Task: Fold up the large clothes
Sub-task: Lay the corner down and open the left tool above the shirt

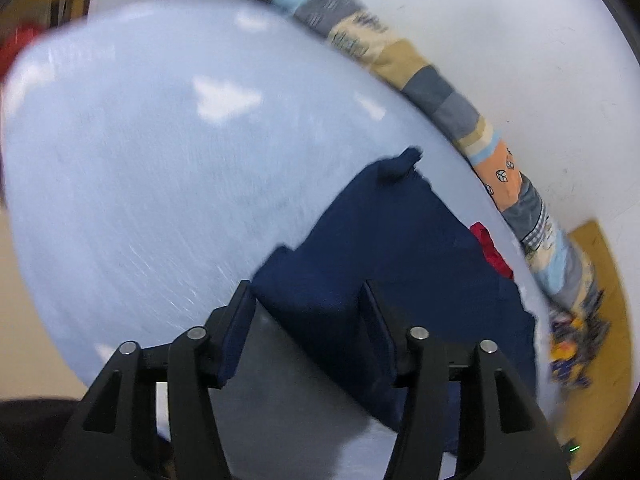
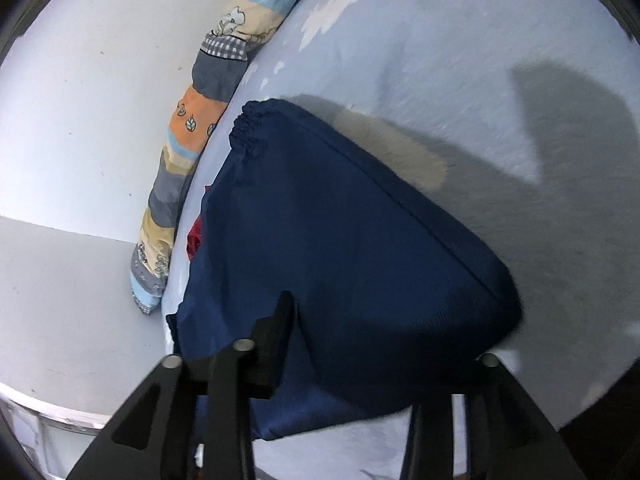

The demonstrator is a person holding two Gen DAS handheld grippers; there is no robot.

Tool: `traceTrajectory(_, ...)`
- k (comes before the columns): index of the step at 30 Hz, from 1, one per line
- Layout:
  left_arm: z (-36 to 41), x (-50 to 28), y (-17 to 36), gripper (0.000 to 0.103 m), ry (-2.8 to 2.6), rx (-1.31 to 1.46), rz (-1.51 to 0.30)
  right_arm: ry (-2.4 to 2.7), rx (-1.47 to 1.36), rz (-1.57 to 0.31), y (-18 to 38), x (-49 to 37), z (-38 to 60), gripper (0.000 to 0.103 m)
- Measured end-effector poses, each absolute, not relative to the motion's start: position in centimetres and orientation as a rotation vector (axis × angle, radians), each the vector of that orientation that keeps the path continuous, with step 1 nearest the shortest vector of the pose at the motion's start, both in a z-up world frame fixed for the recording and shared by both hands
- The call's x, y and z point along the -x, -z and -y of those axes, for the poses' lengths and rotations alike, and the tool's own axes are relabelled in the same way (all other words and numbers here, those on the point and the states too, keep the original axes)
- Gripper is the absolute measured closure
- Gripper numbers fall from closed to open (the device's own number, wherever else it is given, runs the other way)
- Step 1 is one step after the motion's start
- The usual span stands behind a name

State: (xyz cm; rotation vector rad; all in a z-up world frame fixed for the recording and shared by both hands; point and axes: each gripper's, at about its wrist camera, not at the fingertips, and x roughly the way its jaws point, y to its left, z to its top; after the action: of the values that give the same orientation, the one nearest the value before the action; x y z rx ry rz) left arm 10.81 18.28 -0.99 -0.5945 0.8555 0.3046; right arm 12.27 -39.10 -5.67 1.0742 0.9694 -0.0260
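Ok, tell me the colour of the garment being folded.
Navy blue garment, clearest in the right wrist view.

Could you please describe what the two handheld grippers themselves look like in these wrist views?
Both the left gripper and the right gripper are matte black, with angular linkage arms that have triangular cut-outs and round silver pivot pins. Their fingers are flat, rectangular black plates. No cables, markings or sleeves are visible.

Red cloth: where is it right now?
The red cloth pokes out from under the navy garment on its wall-side edge, next to the patchwork bolster along the wall.
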Motion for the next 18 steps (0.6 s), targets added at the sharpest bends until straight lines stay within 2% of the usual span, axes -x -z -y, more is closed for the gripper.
traceTrajectory(1,-17.4,-10.6,0.3,0.035,-0.305,0.525,-0.828,0.03,-1.072,-0.974,5.8,-12.1,38.9,0.054)
traceTrajectory(2,-15.7,-10.7,-0.5,0.033,-0.272,0.427,-0.799,0.034,-1.067,-0.983,6.0,-11.9,38.6,0.054)
traceTrajectory(5,-10.7,-11.2,-0.8,0.032,-0.154,0.176,-0.789,0.051,-1.023,-1.001,6.3,-11.8,37.7,0.054)
traceTrajectory(7,-7.0,-11.4,0.1,0.032,-0.087,0.031,-0.782,0.054,-0.969,-1.011,6.0,-11.7,37.0,0.051)
traceTrajectory(11,-1.0,-12.1,2.9,0.024,-0.028,-0.239,-0.769,0.046,-0.869,-1.029,5.9,-11.4,35.3,0.041)
traceTrajectory(16,0.9,-13.7,6.3,0.024,-0.041,-0.345,-0.868,0.024,-0.811,-1.034,5.9,-11.2,34.6,0.038)
traceTrajectory(18,1.1,-13.5,6.8,0.024,-0.049,-0.331,-0.854,0.012,-0.812,-1.036,5.9,-11.2,34.8,0.038)
